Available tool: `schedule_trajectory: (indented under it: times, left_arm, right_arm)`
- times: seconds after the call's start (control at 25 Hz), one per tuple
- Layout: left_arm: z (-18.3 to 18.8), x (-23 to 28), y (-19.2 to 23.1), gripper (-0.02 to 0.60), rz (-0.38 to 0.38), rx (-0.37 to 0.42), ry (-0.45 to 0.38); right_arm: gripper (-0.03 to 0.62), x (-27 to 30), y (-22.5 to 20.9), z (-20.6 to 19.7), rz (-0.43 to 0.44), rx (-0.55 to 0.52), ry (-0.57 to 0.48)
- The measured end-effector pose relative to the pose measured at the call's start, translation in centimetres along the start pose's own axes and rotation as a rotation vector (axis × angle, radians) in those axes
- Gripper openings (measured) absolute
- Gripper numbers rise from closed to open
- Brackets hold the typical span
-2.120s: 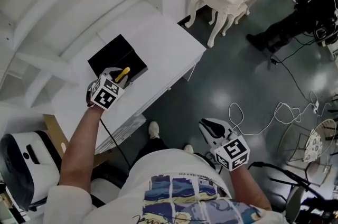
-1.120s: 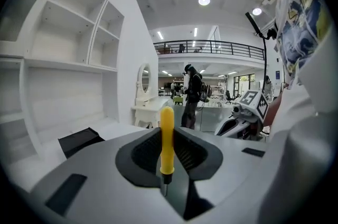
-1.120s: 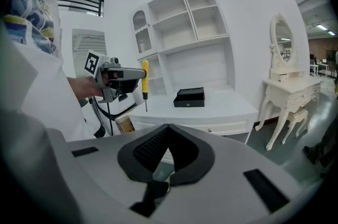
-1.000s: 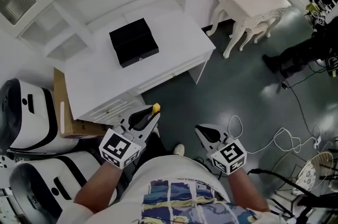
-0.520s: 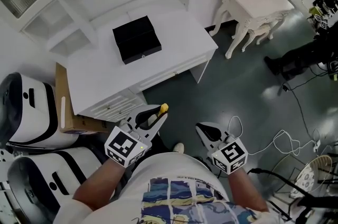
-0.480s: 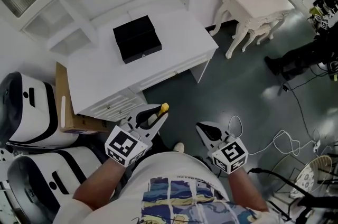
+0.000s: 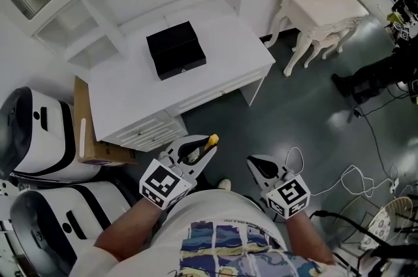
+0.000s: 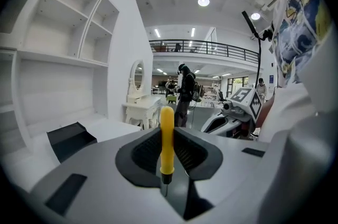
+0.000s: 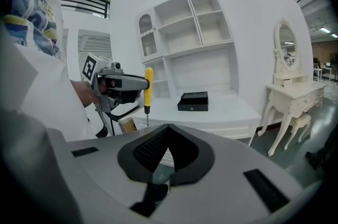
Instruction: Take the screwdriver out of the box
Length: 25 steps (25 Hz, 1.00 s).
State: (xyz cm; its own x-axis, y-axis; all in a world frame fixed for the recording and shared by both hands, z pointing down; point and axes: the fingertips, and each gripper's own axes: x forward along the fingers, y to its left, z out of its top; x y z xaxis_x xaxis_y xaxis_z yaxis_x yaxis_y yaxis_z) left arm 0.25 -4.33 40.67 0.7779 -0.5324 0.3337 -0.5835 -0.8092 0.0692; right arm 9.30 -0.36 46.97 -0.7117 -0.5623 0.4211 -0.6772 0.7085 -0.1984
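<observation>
The left tongs (image 7: 197,150) pinch the yellow-handled screwdriver (image 8: 167,138) upright, out past the front edge of the surface (image 7: 130,99), above the floor (image 7: 294,112). The right tongs (image 9: 168,130), pressed together and empty, hang nearby. The black box (image 7: 176,49) sits closed near the surface's back edge.
</observation>
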Motion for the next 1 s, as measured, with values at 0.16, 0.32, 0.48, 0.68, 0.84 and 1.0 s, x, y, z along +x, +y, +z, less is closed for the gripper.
schedule_trajectory:
  times: [0.16,0.32,0.48,0.68,0.84,1.0]
  left_arm:
    - [-0.3,0.2,-0.6,0.08,-0.01,0.007,0.008]
    - [-0.4,0.4,-1.0,0.08,-0.016,0.005,0.01]
    - [-0.5,0.6,-1.2,0.08,-0.022,0.005,0.016]
    - [-0.7,0.7,-1.4,0.08,-0.028,0.005,0.025]
    - [-0.7,0.8,-1.2,0.08,-0.028,0.008,0.03]
    - [-0.7,0.7,-1.1,0.08,-0.029,0.008,0.035]
  right_arm:
    - [0.025,-0.3,-0.1,-0.2,-0.002,-0.004,0.003]
    - [0.025,-0.5,-0.2,-0.2,-0.004,-0.01,0.004]
    - [0.025,-0.7,-0.2,-0.3,-0.005,-0.016,0.006]
    - [0.025,-0.7,-0.1,-0.6,0.0,-0.018,0.011]
    - [0.025,-0.6,-0.1,-0.6,0.003,-0.022,0.011]
    - [0.025,-0.5,-0.1,-0.6,0.001,-0.013,0.013]
